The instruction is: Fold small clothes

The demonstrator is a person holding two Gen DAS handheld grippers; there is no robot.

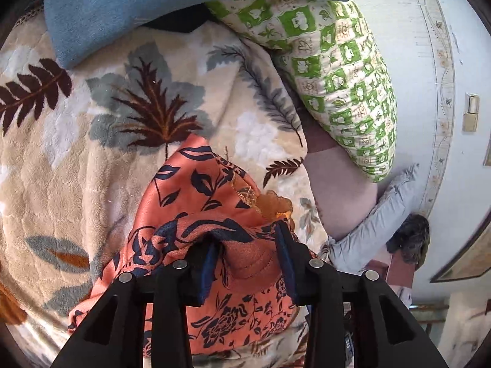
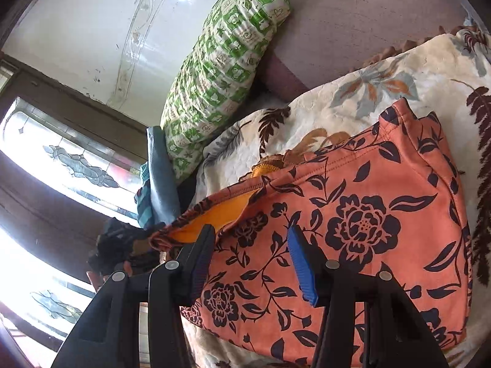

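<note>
Your left claw [image 1: 245,245] has its two fingers spread, yet a bunched ridge of the orange floral garment [image 1: 214,202] sits between them; from this view you cannot tell whether the pads actually pinch it or the cloth is merely heaped in the gap. If it is only heaped, lifting would likely let the fold slide out and undo the crease. The smooth fabric looks slippery, so a shallow bite at the ridge is the weak point.

The garment lies on the leaf-patterned blanket [image 1: 92,153] covering the bed, with a blue cloth [image 1: 122,9] and a green checked pillow [image 1: 337,70] well beyond it.

Your right claw [image 2: 251,245] is spread wide and grips nothing. It hovers over the garment's [image 2: 368,214] near side, the left finger at the hem where the orange lining shows, the blue-padded right finger [image 2: 302,263] above the flower print. Closing here could catch only the top layer and drag the piece askew, or snag the plush blanket [image 2: 337,104] beneath.
</note>
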